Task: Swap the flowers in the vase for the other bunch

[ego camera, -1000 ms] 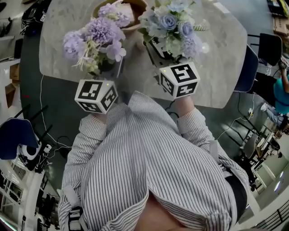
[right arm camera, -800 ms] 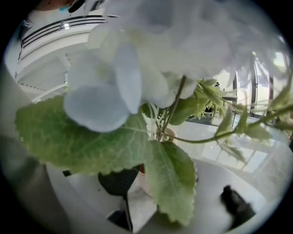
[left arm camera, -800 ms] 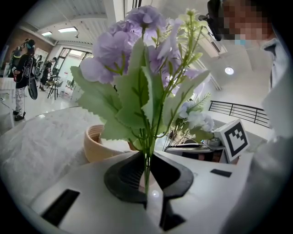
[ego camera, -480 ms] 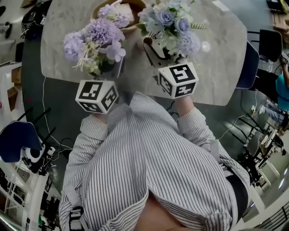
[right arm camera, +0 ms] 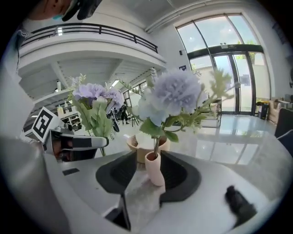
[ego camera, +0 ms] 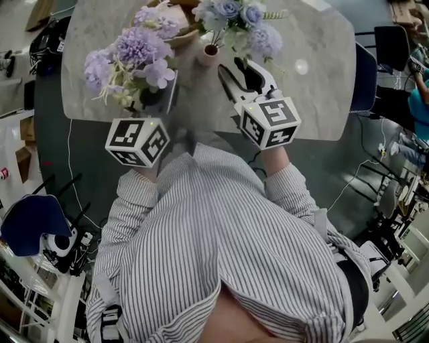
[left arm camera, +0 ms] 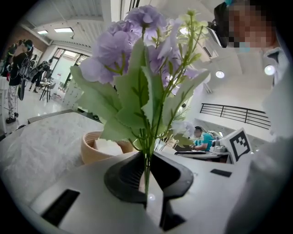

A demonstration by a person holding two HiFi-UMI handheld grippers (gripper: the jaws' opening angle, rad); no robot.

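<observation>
A blue bunch (ego camera: 234, 17) stands upright in the small pink vase (ego camera: 209, 53) at the far side of the marble table (ego camera: 322, 80). My right gripper (ego camera: 244, 75) sits just behind the vase. Its jaws have just been opening and stand wide, touching nothing. In the right gripper view the vase (right arm camera: 154, 168) and blue bunch (right arm camera: 176, 93) are straight ahead of the gripper (right arm camera: 150, 160). My left gripper (ego camera: 164, 97) is shut on the stems of the purple bunch (ego camera: 127, 60), held upright off the table at the left. In the left gripper view the stems (left arm camera: 146, 164) are pinched between the jaws.
A tan bowl (ego camera: 175, 33) sits behind the vase, between the two bunches. It also shows beyond the left jaws as the bowl (left arm camera: 91, 146). A dark blue chair (ego camera: 365, 80) stands at the table's right edge. Cables lie on the floor to the left.
My right gripper opened, let go of the blue bunch and drew back toward me. That bunch now stands alone in the vase. The left gripper rose slightly with the purple bunch.
</observation>
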